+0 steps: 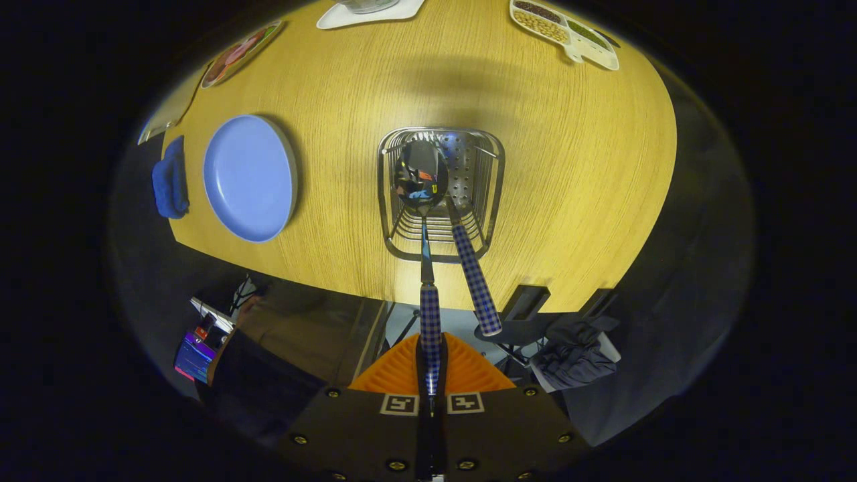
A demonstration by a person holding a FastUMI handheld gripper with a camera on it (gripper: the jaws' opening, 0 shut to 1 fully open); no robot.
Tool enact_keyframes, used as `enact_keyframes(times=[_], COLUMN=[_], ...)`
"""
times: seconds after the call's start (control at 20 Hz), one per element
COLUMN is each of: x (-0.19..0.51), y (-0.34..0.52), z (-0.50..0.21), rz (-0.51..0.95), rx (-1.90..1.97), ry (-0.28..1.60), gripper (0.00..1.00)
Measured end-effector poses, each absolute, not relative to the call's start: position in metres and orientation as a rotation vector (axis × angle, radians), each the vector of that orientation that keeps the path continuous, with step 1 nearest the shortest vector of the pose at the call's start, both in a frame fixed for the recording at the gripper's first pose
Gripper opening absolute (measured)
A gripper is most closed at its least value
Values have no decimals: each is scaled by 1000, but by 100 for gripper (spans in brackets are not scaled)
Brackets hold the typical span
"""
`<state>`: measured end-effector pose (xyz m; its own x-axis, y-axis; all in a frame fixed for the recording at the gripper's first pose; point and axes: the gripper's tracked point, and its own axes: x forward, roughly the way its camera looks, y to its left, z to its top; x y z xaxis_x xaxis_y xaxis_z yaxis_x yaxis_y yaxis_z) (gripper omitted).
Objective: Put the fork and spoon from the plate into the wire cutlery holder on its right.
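I look straight down on a wooden table. My gripper (429, 375) is shut on the checked handle of the spoon (422, 177), which hangs bowl-down with its bowl at the mouth of the wire cutlery holder (499, 175). The fork (477, 278) stands inside the holder, head down, its checked handle leaning out over the near rim just right of the spoon. The blue plate (249, 177) lies to the holder's left with nothing on it.
A blue cloth (170, 178) lies left of the plate at the table's edge. A divided tray of beans (564, 30), a white tray (368, 12) and a patterned plate (241, 52) sit at the far side. Below the near edge are a chair (529, 314) and a lit screen (194, 358).
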<state>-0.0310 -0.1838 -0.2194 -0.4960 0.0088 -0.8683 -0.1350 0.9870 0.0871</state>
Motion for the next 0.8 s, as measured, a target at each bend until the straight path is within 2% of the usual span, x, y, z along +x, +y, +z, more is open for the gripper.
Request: enact_keyframes(times=[0.6,0.8], x=[-29,-22], y=[-182,-181], z=[-235,-237], rz=[156,153], rx=[-213,-227], ry=[2177,2173], gripper=[1,5])
